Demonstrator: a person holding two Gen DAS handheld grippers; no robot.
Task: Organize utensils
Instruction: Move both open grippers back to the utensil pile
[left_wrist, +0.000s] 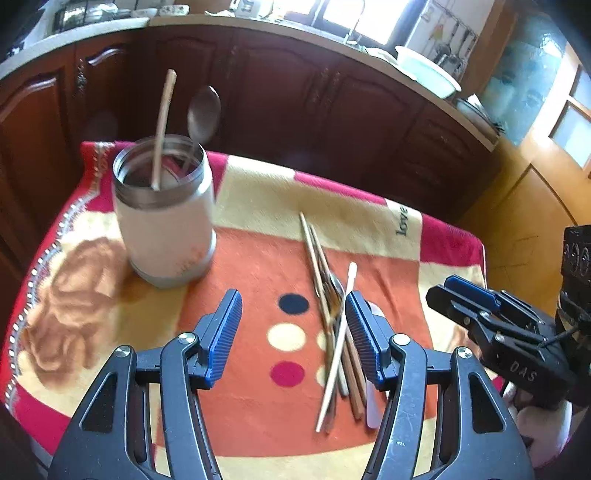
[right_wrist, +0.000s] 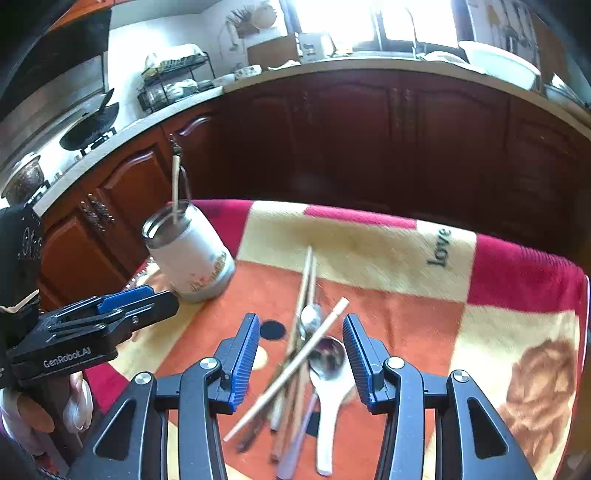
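My right tongs (right_wrist: 300, 360) and left tongs (left_wrist: 293, 336) both hang spread and empty over the tangled utensil pile (right_wrist: 306, 373) on the blanketed surface (right_wrist: 424, 332). Grabbing one crossed stick could drag its neighbours; the jar (left_wrist: 164, 218) stands apart.

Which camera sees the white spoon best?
The right wrist view: the white spoon lies in full sight beside the metal spoon. In the left wrist view only its handle end shows, behind the gripper finger.
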